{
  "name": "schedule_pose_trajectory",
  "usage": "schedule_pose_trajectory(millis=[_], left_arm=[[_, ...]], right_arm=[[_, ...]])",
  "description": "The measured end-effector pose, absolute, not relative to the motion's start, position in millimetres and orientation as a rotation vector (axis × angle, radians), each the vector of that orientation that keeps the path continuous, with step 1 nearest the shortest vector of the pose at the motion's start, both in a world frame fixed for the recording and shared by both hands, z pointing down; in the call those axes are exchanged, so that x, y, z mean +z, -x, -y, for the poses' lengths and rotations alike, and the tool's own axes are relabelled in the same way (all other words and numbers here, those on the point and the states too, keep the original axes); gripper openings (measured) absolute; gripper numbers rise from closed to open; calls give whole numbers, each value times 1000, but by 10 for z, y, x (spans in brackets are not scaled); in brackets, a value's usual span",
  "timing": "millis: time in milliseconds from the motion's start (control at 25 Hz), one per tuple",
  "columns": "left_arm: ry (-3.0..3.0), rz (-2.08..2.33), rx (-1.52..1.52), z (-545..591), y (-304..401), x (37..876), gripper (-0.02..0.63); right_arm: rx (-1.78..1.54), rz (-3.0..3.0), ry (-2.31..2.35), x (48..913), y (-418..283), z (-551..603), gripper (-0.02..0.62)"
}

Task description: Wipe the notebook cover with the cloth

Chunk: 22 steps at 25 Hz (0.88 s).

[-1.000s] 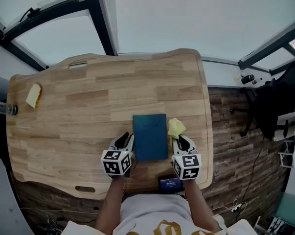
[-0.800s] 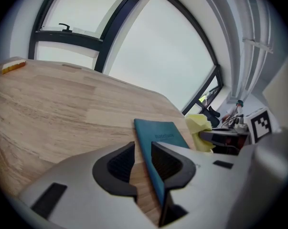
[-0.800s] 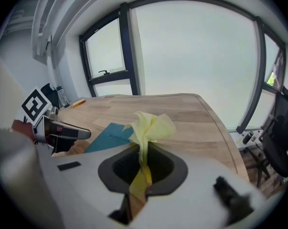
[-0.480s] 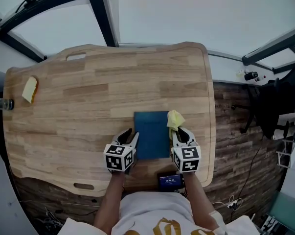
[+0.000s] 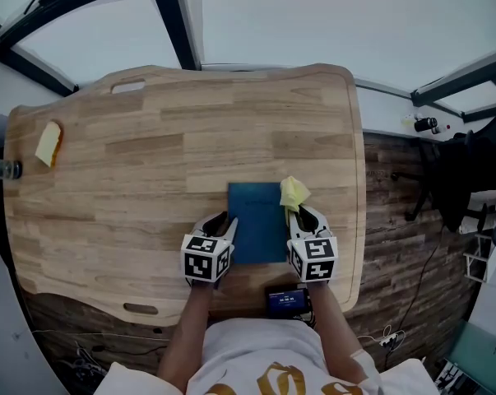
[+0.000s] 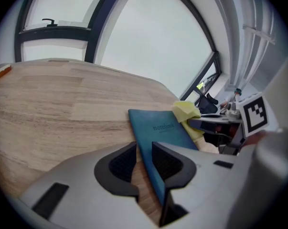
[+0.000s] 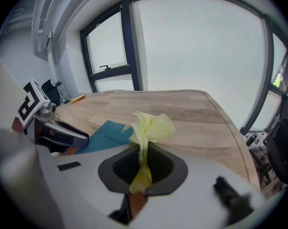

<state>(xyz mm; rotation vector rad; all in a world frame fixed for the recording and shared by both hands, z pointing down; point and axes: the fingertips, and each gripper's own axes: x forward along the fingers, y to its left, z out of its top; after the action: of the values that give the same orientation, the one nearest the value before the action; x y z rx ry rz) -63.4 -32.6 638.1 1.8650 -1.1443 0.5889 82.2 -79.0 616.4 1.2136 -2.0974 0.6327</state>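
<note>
My left claw (image 5: 221, 224) grips the notebook (image 5: 258, 229) edge at lower centre of the bench (image 5: 141, 163), right claw (image 5: 302, 216) clenched on the cloth (image 5: 294, 192), so I'd sweep flat across the cover, pressing lightly.

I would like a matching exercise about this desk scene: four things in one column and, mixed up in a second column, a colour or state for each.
Column 1
A. notebook
B. cloth
C. left gripper
D. right gripper

Column 2
1. yellow and crumpled
2. jaws closed on the cloth
3. blue, on the wooden table
4. jaws on the notebook's left edge

Pairs: A-3; B-1; C-4; D-2
</note>
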Motion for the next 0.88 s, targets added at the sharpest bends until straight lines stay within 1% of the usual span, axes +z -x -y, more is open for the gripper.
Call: schedule_pose_trajectory(millis=[240,880], left_arm=[[-1813,1106,547,329,620,6396,84],[-1778,1071,513,327,632,6404,75]], right_arm=[[631,2091,-1211,6211,-804,837,37],[637,2066,-1204,6308,-773,835,37]])
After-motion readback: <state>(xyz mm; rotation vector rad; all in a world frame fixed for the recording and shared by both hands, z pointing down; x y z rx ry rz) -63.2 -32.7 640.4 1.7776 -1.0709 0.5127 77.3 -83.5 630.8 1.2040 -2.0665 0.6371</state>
